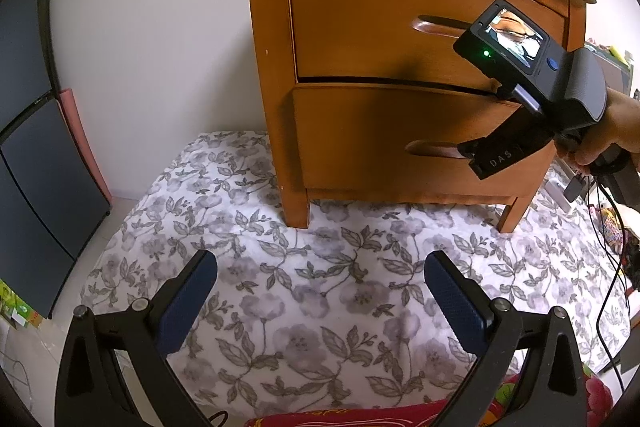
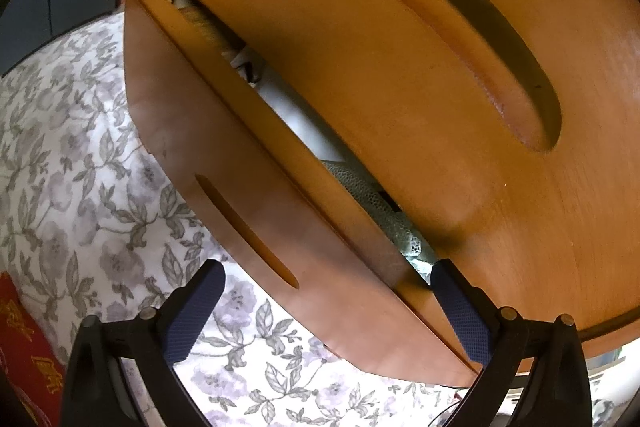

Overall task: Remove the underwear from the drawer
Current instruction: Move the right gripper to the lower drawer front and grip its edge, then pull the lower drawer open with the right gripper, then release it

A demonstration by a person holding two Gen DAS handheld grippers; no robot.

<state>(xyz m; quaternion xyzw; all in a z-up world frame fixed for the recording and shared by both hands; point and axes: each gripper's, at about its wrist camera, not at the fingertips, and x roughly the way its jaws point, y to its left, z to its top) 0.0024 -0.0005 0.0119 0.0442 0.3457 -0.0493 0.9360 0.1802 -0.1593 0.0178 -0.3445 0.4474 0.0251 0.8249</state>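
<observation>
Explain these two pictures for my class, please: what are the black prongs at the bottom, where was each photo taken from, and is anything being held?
No robot here: a person carries a hand-held gripper in each hand, each with a camera looking along its two blue-padded fingers.

The left camera view shows the left gripper open and empty above a floral sheet, facing a wooden nightstand. It also shows the right gripper, held in a hand, at the lower drawer.

The right camera view is close up. The right gripper is open, one finger tucked into the gap above the lower drawer, which is slightly pulled out. Pale cloth shows inside. Nothing is gripped.
</observation>
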